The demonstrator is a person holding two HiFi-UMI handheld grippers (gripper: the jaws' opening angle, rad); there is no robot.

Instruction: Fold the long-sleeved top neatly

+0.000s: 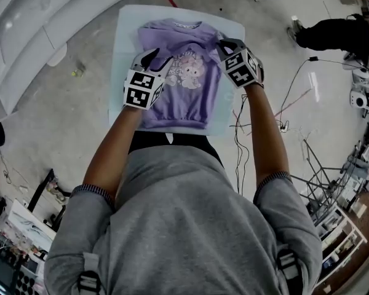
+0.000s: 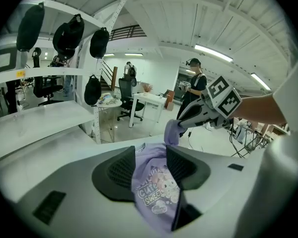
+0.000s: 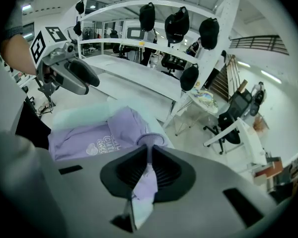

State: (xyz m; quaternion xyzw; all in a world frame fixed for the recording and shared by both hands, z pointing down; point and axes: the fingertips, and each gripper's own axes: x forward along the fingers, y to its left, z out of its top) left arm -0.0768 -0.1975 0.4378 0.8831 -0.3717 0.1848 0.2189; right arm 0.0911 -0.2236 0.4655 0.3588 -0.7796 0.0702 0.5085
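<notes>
At upper centre of the head view, the purple long-sleeved top (image 1: 184,100) lies front up on a pale table (image 1: 126,42), collar toward the top of the frame and hem toward the person. Its printed motif sits mid-chest.

Left gripper (image 1: 157,61): positioned over the garment's left edge, level with the print. In its own view the jaws stand apart, and the printed front of the top (image 2: 156,192) shows through the gap. No pinch is evident.

Right gripper (image 1: 226,45): positioned at the garment's right shoulder. In its own view the jaws are closed on a narrow strip of the purple fabric (image 3: 145,187), with a ribbed cuff (image 3: 151,140) standing just past the tips. The rest of the top (image 3: 89,138) lies flat at centre left of that frame. From the left gripper view, a fold of fabric hangs from the right gripper (image 2: 185,123).

Surroundings: white shelving hung with black bags (image 3: 179,24), and cables (image 1: 283,103) on the floor at right of the head view.
</notes>
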